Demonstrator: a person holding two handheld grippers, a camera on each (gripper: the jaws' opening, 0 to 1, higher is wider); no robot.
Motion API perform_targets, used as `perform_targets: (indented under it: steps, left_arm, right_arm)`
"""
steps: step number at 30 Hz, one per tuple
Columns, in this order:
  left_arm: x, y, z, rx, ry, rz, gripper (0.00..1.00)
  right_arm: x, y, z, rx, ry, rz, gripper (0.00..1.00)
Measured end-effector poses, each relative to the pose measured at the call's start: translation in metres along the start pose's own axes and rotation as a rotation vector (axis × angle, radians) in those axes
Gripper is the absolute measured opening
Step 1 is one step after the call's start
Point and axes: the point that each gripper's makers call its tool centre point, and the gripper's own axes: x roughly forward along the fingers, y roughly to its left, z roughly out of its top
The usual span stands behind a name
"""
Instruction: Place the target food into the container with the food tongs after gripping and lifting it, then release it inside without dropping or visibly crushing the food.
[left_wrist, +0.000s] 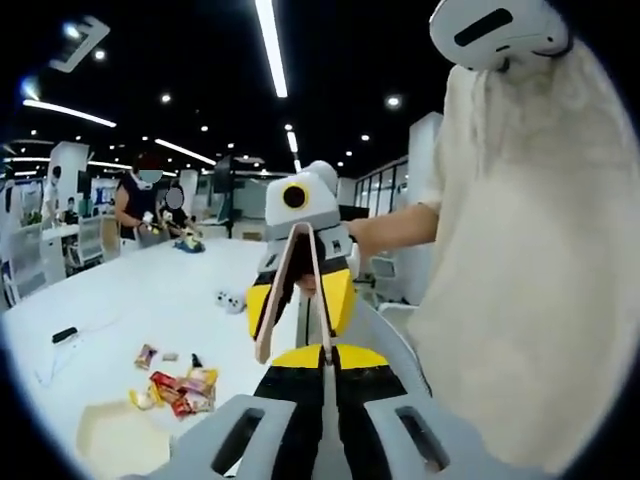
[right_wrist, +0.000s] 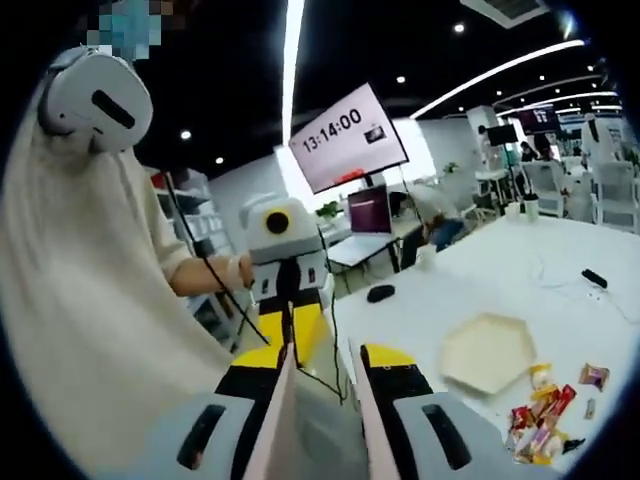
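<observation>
Beige food tongs (right_wrist: 322, 420) rise between the jaws of my right gripper (right_wrist: 325, 357), which is shut on them; their two arms stay spread. From the left gripper view, the same tongs (left_wrist: 290, 290) point toward me out of the right gripper (left_wrist: 300, 300). My left gripper (left_wrist: 325, 358) has its jaws nearly together where one tong arm ends; whether it pinches that arm I cannot tell. It faces the right gripper as the left gripper (right_wrist: 292, 340). Wrapped snack packets (left_wrist: 185, 390) (right_wrist: 540, 415) lie beside a beige hexagonal container (left_wrist: 120, 440) (right_wrist: 490, 350) on the white table (left_wrist: 150, 290).
A person in a cream top (left_wrist: 520, 250) (right_wrist: 80, 280) with a white headset (right_wrist: 95, 100) holds both grippers up off the table. A black mouse (right_wrist: 380, 293), a small black device (left_wrist: 65, 335) and a white controller (left_wrist: 232, 300) lie on the table. Other people (left_wrist: 140, 205) sit at its far end.
</observation>
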Motion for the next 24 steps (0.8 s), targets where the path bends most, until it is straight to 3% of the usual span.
perform_targets:
  steps: [3,8,14,16,19,24]
  left_arm:
    - [0.0,0.002,-0.002,-0.018,-0.016,0.007,0.0]
    - [-0.002,0.003,0.003,-0.024,-0.045,0.007,0.0]
    - [0.003,0.001,0.0,-0.028,-0.03,-0.01,0.0]
    - [0.005,0.0,-0.005,-0.041,-0.017,-0.015,0.0]
    - [0.006,-0.001,-0.014,-0.05,0.01,-0.013,0.0]
    - [0.003,0.001,-0.015,-0.064,0.011,0.001,0.0]
  right_arm:
    - [-0.001,-0.003,-0.001,-0.01,0.005,-0.015,0.28]
    - [-0.003,-0.001,0.004,-0.008,-0.053,-0.013,0.29]
    - [-0.003,-0.001,-0.001,-0.012,-0.026,-0.01,0.29]
    - [-0.003,-0.004,-0.016,-0.032,0.062,-0.025,0.3]
    - [0.002,-0.004,-0.019,-0.033,0.044,-0.025,0.28]
    - [0.001,-0.002,-0.018,0.009,0.009,-0.037,0.26]
